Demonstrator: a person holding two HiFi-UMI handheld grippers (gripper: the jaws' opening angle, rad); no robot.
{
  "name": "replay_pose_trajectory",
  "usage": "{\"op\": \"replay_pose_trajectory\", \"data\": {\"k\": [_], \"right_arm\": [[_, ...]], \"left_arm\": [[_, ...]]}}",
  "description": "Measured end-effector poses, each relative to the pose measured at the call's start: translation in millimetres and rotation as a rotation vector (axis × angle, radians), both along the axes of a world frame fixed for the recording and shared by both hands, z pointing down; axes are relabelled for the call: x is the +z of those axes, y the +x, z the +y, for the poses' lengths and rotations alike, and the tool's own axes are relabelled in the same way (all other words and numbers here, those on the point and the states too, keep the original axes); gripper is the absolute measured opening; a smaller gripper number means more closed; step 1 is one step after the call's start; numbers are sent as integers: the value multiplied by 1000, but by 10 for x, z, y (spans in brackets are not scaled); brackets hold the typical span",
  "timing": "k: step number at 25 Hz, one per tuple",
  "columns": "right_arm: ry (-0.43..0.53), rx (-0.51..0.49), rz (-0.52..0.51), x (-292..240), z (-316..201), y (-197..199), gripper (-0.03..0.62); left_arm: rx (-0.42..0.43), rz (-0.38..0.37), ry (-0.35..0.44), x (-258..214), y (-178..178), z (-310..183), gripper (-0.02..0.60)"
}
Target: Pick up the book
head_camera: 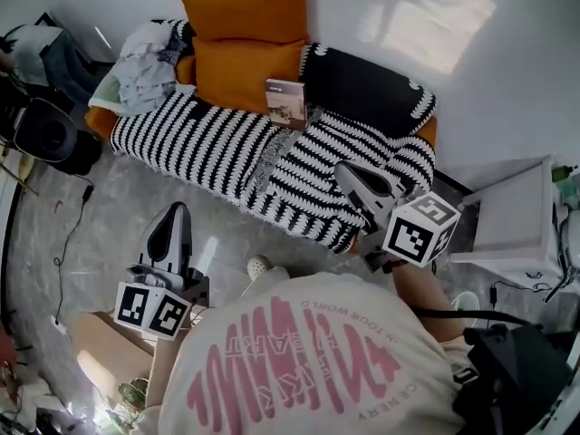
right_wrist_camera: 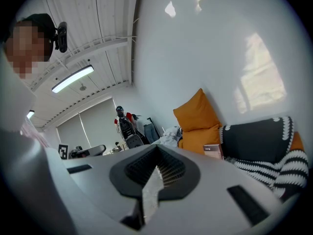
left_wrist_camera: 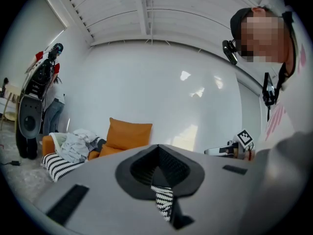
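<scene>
A long orange sofa point(head_camera: 427, 134) crosses the top of the head view. It is almost wholly hidden under one black-and-white striped knitted throw point(head_camera: 217, 148), so only slivers of orange show at its ends. The wearer's white shirt with pink lettering point(head_camera: 308, 361) fills the bottom and is cut off by the lower edge. On the sofa are two plain orange cushions: the upper orange cushion point(head_camera: 243, 3) is clipped by the top edge, and the lower orange cushion point(head_camera: 237, 75) sits in front of it. Beside them is one black cushion with white stitched edging point(head_camera: 367, 89). A heap of pale crumpled clothes point(head_camera: 149, 57) covers the sofa's left end. There are two tongs, the left tongs point(head_camera: 177, 209) and the right tongs point(head_camera: 343, 169), each pressed together with nothing in them. Both are off the sofa's front edge. The single small brown-and-cream book point(head_camera: 287, 102) stands upright against the lower orange cushion, just beside the black one and well apart from both tongs. Its cover print is too small to read.
</scene>
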State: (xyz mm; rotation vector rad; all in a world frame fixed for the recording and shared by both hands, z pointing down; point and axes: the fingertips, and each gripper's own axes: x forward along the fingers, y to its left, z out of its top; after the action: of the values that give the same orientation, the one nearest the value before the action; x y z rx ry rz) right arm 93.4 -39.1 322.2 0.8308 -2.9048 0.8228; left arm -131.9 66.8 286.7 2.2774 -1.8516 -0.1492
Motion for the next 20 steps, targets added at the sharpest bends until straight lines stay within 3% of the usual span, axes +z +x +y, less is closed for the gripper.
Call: {"op": "replay_pose_trajectory", "data": {"k": [12,20], "right_arm": [[3,46,4,-69,-196,-700,9],[23,27,16,-119,-263,-1240,9]], "left_arm": [[67,-2,0,-63,-682,-309,6],[51,11,17,-55,-1186,-351,6]]}}
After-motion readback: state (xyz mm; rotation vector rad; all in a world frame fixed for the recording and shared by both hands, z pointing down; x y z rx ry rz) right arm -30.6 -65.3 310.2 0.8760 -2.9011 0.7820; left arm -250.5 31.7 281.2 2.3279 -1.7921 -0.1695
